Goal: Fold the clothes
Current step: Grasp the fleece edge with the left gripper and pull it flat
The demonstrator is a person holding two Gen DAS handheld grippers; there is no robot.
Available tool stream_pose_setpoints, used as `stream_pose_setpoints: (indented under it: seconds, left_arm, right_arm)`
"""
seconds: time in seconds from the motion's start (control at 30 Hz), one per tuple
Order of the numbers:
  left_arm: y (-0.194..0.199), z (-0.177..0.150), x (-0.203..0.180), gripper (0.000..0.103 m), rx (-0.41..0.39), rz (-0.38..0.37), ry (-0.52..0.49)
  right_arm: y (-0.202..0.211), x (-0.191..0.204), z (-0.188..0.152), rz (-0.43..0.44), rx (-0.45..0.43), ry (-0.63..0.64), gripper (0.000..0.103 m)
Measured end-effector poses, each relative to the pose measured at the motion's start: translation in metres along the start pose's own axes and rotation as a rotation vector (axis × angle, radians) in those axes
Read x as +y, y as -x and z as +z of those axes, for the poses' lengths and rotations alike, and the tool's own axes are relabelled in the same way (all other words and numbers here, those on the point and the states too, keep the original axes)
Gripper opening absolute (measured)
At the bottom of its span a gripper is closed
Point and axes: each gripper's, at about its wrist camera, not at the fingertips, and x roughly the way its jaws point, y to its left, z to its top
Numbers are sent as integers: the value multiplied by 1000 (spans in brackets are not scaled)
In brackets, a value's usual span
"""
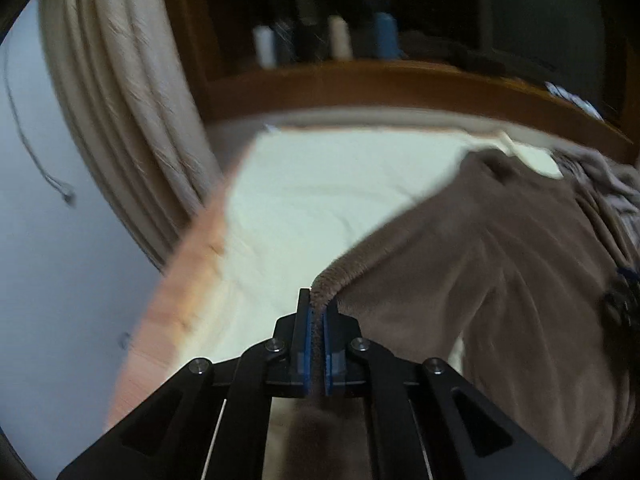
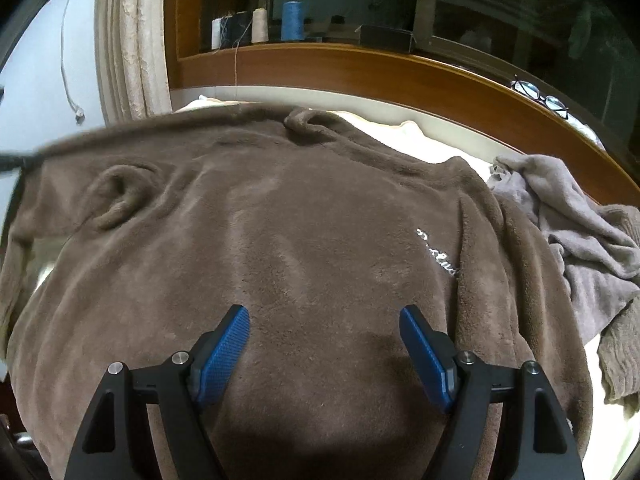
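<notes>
Left gripper point(image 1: 317, 312) was clamped on the edge of the brown fleece top point(image 2: 288, 240), which lay spread on the cream sheet point(image 1: 320, 184). Right gripper point(image 2: 325, 320) hung over it, jaws wide, holding nothing. Risks: the thin edge could slip out; a one-sided pull could drag the top askew toward the grey garment point(image 2: 580, 232).

I see the fleece garment point(image 2: 304, 216) spread on the sheet point(image 1: 320, 184). A second garment point(image 2: 576, 216) lies to its right. Thread cones point(image 2: 256, 26) stand on the ledge point(image 2: 360, 64) behind.

Dim indoor light; left view motion-blurred; fisheye edges dark.
</notes>
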Motion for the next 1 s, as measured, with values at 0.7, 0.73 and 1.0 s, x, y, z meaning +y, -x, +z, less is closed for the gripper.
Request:
stream_pose_setpoints:
  seconds: [0.7, 0.73, 1.0]
  left_arm:
    - [-94, 15, 7, 31, 123, 216, 93]
    - [-85, 15, 4, 40, 97, 213, 99]
    - [-21, 11, -97, 79, -59, -25, -19]
  right_arm:
    - [-31, -5, -6, 40, 126, -31, 80]
    - [-33, -5, -6, 43, 133, -33, 81]
    - [-31, -4, -8, 37, 134, -23, 83]
